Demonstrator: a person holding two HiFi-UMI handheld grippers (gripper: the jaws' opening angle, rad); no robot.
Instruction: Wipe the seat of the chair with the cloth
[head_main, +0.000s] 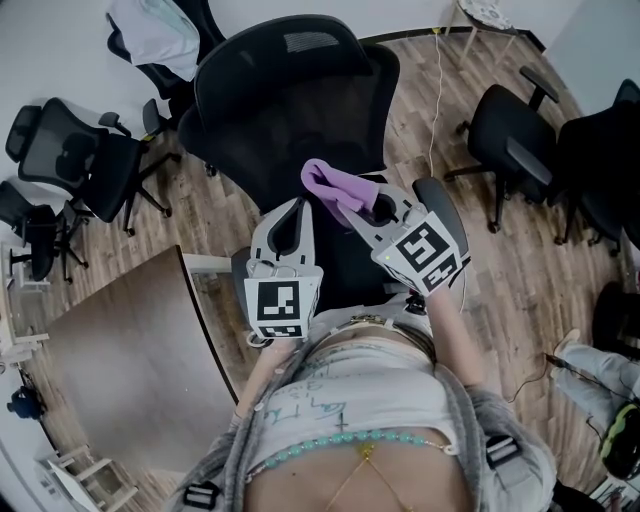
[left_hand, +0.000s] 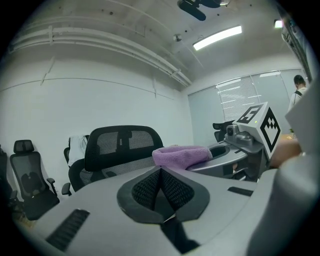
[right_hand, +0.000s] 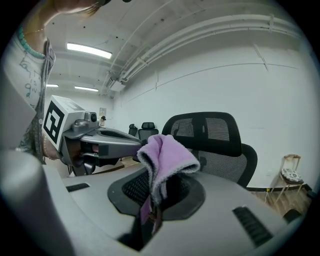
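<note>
Purple fleece cloth (head_main: 335, 185) was pinched at one edge between the jaws of the right tool (head_main: 350, 205), and its free part stood up and folded over the jaw tips. In the right gripper view the same cloth (right_hand: 162, 160) rose from the clamped jaws of that tool (right_hand: 155, 195) and drooped forward. The left tool (head_main: 296, 212) was held just beside the right one. In the left gripper view its black ribbed pads (left_hand: 172, 187) were pressed together with nothing between them. Both tools were held over the seat of the black mesh-backed office chair (head_main: 290, 90), whose seat was largely hidden beneath them in the head view. The cloth lay in front of the chair's backrest and above the seat. Whether it touched the seat could not be told. The left gripper view showed the cloth (left_hand: 181, 154) at the tip of the right tool, with the chair's backrest (left_hand: 122, 145) behind it. A brown bench (head_main: 130, 370) stood to the person's left on the wood-plank floor (head_main: 500, 290). Other black office chairs (head_main: 80, 165) stood well apart from the task chair, and a white garment (head_main: 155, 35) was draped over one of them.
</note>
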